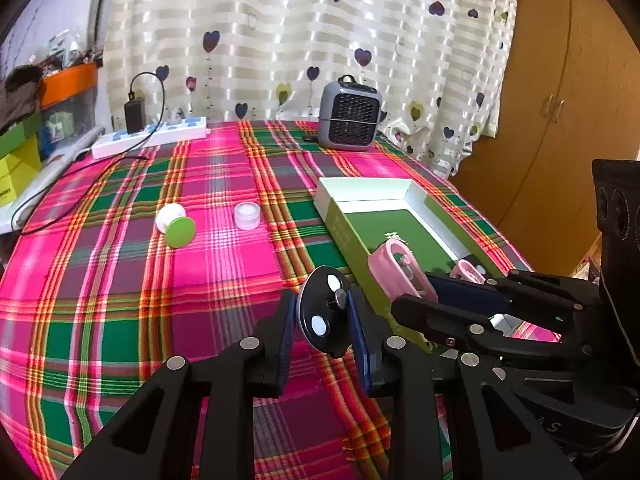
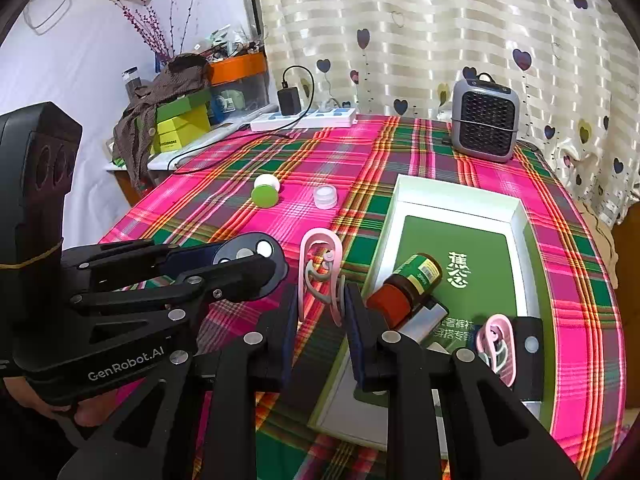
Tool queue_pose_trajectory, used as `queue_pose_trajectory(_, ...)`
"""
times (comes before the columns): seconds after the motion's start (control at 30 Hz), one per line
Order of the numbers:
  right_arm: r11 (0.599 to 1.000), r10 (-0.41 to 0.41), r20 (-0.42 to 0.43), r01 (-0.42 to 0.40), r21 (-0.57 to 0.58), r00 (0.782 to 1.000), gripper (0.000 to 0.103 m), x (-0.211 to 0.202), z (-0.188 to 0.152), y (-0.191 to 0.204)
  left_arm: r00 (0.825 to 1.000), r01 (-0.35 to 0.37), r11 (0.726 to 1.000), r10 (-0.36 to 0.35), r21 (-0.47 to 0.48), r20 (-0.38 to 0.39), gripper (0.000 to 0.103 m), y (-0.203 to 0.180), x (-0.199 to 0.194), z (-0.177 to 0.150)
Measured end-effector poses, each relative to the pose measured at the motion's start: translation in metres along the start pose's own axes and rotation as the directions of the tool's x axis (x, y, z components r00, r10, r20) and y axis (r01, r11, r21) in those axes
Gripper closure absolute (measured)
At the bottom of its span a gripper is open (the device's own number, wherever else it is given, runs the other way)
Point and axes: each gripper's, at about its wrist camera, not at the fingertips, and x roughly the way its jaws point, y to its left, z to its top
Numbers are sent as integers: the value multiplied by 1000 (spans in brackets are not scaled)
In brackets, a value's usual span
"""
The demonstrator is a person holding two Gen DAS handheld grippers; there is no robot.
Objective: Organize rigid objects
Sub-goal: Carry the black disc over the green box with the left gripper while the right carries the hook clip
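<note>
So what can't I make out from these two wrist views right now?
- Near end of the green box: right wrist view, hidden behind the right gripper.
- Brown bottle label: too small to read.
- Box contents: left wrist view, mostly blocked by the pink clip and right gripper.

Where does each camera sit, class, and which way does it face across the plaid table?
Left wrist: on the left tool, facing the curtain; it grips a black disc, with the right tool alongside.
Right wrist: on the right tool, facing the same way; it grips a pink clip, with the left tool and a hand alongside.
Shared: green box, grey heater, green-capped jar.
</note>
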Motion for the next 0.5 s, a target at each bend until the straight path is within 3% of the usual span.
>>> queue_pose_trajectory(0.5, 999, -22, 25, 21, 35, 999, 79, -13, -5, -17, 999, 35, 999, -35, 24, -1, 78, -19, 4, 3)
